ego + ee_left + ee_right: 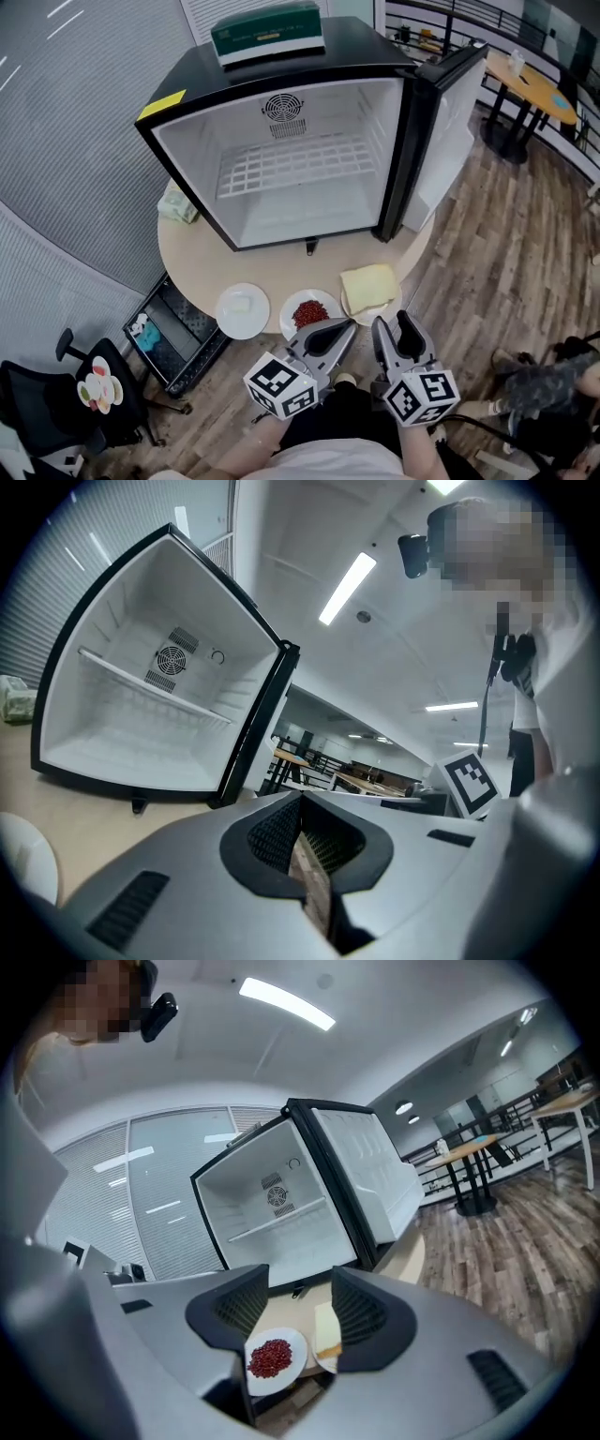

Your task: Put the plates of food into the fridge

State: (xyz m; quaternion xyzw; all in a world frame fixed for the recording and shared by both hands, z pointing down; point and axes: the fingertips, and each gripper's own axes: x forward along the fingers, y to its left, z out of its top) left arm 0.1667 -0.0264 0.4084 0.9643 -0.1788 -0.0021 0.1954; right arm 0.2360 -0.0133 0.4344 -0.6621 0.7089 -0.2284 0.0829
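bread plate (370, 286): rightmost on table (197, 262) near edge, before open fridge (291, 169), just far of right gripper (392, 323), jaws apart, empty; bean plate (310, 313) to its left, nearer left gripper (345, 325), jaws together.

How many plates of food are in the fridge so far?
None yet. Done: the fridge stands open and empty. In hand: nothing; the left gripper has its jaws together, and the right gripper has them apart and empty. Left: the plate of red beans, the plate with a yellow slice and the plate with something pale all sit on the table.
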